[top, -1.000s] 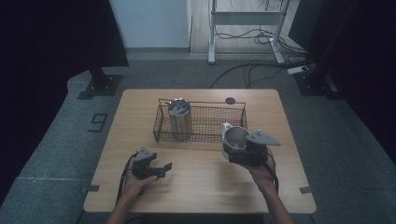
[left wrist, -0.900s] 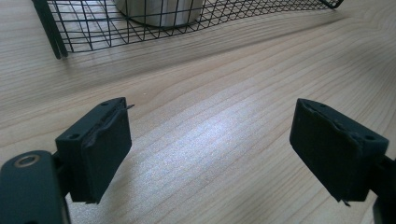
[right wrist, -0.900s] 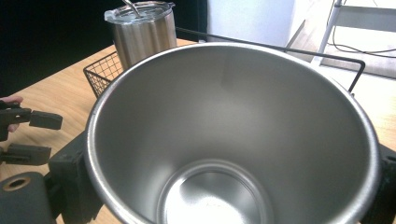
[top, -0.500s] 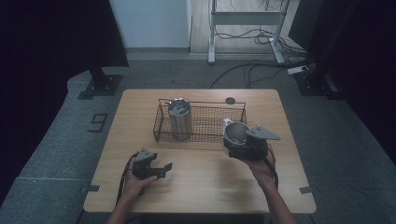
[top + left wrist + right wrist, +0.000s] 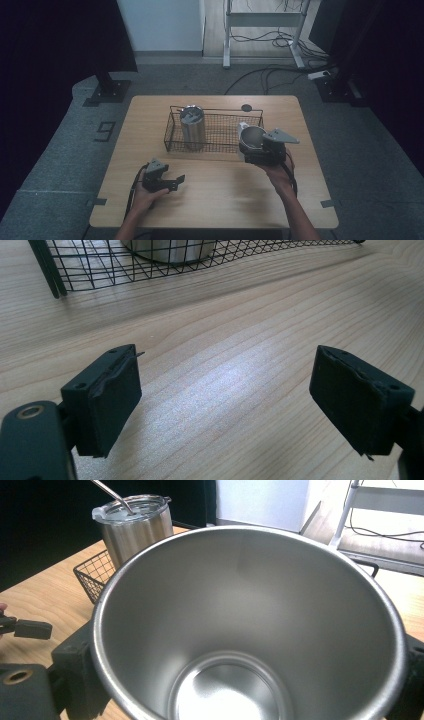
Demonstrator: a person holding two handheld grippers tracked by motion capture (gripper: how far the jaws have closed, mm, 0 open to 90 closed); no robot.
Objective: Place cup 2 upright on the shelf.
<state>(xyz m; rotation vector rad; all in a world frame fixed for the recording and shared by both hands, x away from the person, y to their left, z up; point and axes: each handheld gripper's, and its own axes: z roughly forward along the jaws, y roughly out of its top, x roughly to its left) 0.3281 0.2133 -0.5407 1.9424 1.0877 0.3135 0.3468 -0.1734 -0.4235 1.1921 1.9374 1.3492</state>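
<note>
— While the left tool (image 5: 175, 182) lies where it did a second ago, what has changed?

— One item only. The right tool (image 5: 250, 148) has crept a little toward the wire basket (image 5: 172, 135), carrying the open steel cup (image 5: 252, 136) with it. The cup was just off the basket's right front corner; it is now level with that corner and overlaps the rim in the high view.

— State of the tools?

— The right tool is clamped on the cup's wall, mouth up and empty, as the right gripper view shows. The left tool is released: its jaws stand apart over bare surface (image 5: 225, 200), with nothing between them, near the basket's front left side.

— What does the shift mean for the work?

— In my judgement the cup is on its way into the basket, to stand beside the lidded tumbler (image 5: 192, 125) already upright at the basket's left end. The placing is not yet done; the cup is still outside or at the rim.

— Is the cup over the basket or in front of it?

— I cannot tell which. Its base is hidden behind the tool, so clearance over the basket's rim is unconfirmed. The basket's right half is free to receive it.
</note>
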